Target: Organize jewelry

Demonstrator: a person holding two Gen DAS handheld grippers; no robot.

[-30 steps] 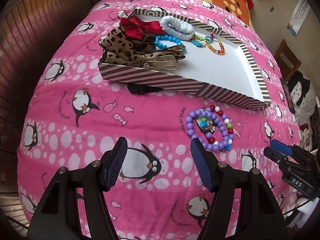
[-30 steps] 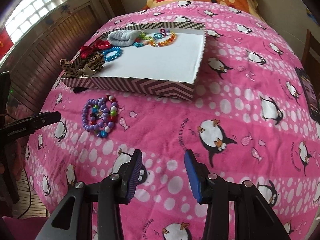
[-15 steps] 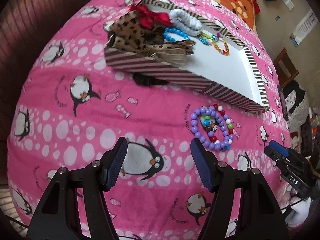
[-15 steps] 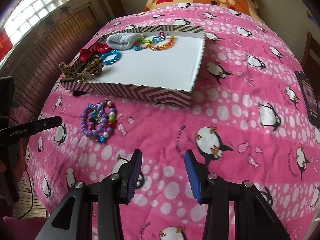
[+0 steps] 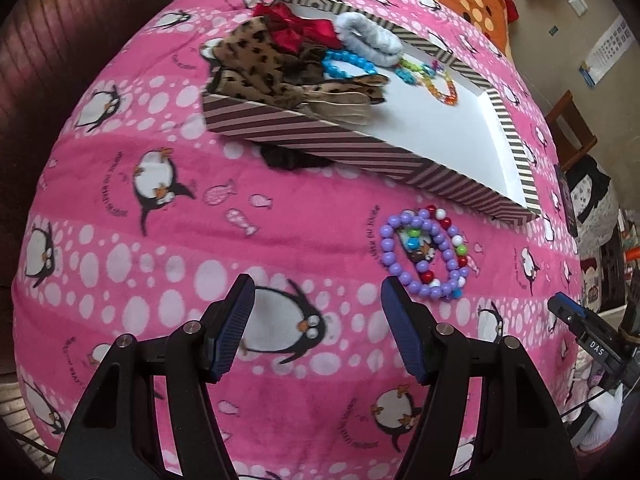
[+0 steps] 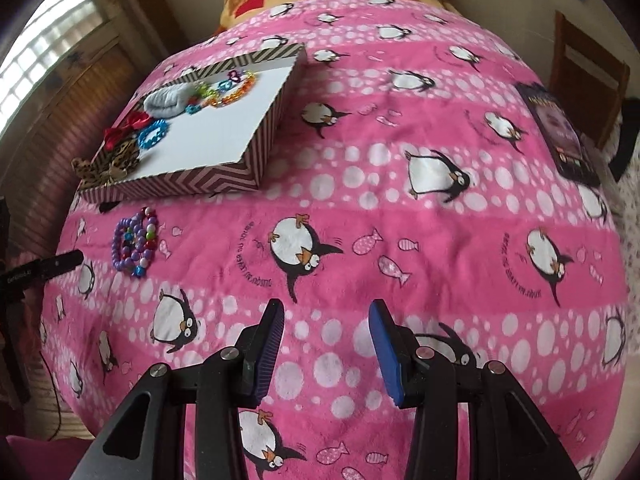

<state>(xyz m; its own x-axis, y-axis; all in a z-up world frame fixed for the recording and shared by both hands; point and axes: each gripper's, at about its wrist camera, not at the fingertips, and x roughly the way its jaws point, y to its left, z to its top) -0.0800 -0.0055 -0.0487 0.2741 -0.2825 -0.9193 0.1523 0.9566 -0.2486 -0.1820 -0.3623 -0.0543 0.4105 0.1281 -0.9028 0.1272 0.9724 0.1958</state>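
A: Where are the beads that still need putting away?

B: A small heap of beaded bracelets, purple plastic beads wound with red, white and green ones point(image 5: 426, 254), lies on the pink penguin-print bed blanket point(image 5: 168, 248), just near of the shallow cardboard tray with brown-and-white striped walls point(image 5: 360, 154). The tray's far-left end already holds a leopard-print fabric bow point(image 5: 256, 68), a red satin bow point(image 5: 298, 30), a blue bead bracelet point(image 5: 346, 64), a white fluffy band point(image 5: 370, 38) and an orange-and-green bead chain point(image 5: 436, 84).

A: And the tools?

B: The left tool point(image 5: 318, 330) hangs released, jaws apart, nothing between them, the heap just to its right. The right tool point(image 6: 326, 350) is also released and empty, well right of the heap.

A: So how should the pickup go?

B: I'd shift the left tool right until the heap sits between its jaws, press down into the soft blanket, and close across the tangle so every strand lifts together. Then lower it onto the bare white tray floor.

A: Anything unclear?

B: How many bracelets are tangled there, I can't tell. Something dark point(image 5: 294, 158) peeks from under the tray's near wall, mostly hidden.
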